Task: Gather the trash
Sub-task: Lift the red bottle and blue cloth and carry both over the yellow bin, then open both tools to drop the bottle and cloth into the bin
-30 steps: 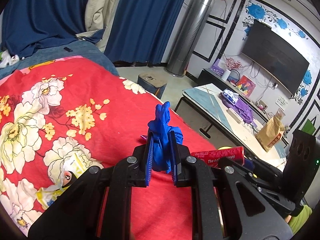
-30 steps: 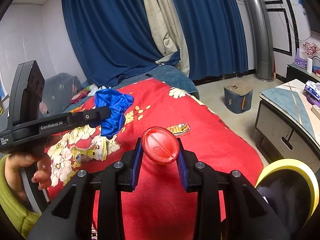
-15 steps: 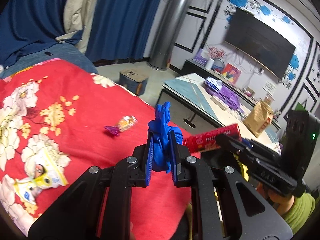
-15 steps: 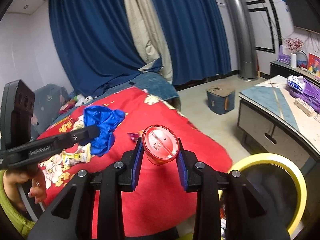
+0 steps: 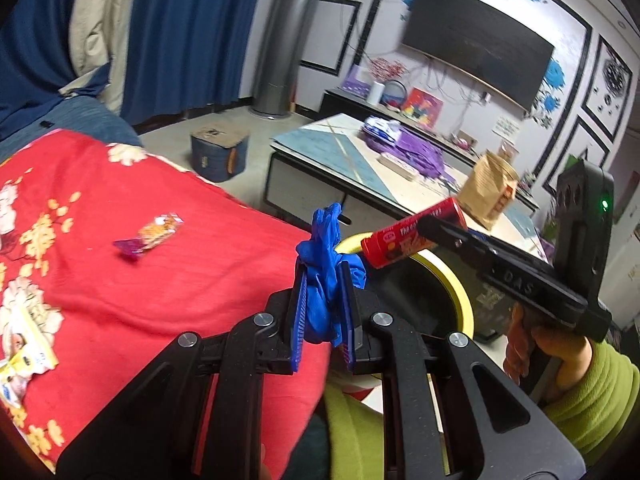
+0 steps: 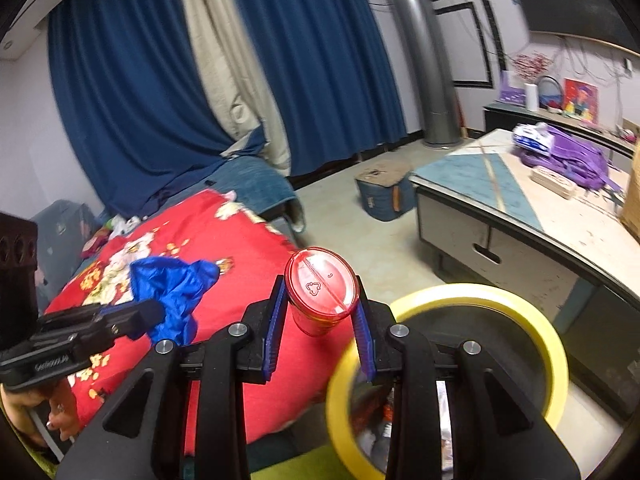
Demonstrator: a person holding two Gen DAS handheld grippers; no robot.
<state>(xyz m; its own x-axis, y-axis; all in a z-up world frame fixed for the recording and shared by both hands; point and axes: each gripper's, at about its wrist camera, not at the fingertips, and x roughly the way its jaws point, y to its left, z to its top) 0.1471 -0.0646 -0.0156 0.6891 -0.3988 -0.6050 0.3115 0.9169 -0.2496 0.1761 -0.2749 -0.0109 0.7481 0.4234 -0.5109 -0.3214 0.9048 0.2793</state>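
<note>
My left gripper (image 5: 323,316) is shut on a crumpled blue plastic bag (image 5: 325,264), held over the edge of the red floral blanket (image 5: 120,280). The bag also shows in the right wrist view (image 6: 172,292). My right gripper (image 6: 320,332) is shut on a red snack tube (image 6: 320,292), which also shows in the left wrist view (image 5: 412,238). It is held at the rim of a yellow-rimmed trash bin (image 6: 480,296) beside the bed. The bin also shows in the left wrist view (image 5: 452,280). It holds some trash.
A candy wrapper (image 5: 150,234) and a yellow-white packet (image 5: 24,354) lie on the blanket. A low table (image 6: 520,208) with a purple bag (image 6: 568,156) stands to the right. A small blue stool (image 6: 384,192) stands on the floor. Blue curtains (image 6: 160,80) hang behind.
Both grippers have swung right, away from the bed's middle toward the yellow-rimmed bin, still holding the blue bag and the red tube. The bin has come fully into view.
</note>
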